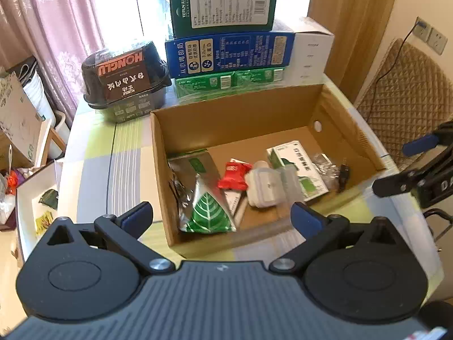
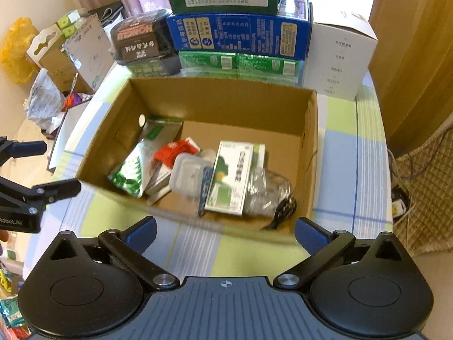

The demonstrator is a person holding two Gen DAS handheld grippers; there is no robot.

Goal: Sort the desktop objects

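box (image 1: 283, 107): small items gathered inside, off the surface (image 1: 113, 153). left gripper (image 1: 222, 215), right gripper (image 2: 225, 231): fingers apart, nothing held.

Matt brown cardboard box (image 1: 249, 119) holds a glossy foil pouch (image 1: 209, 212) and a translucent plastic container (image 1: 266, 187).

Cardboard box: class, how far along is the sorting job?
Done: the cardboard box already holds a leaf-print pouch, red packet and green-white carton. In hand: nothing; left gripper and right gripper are open. Left: no loose items visible.
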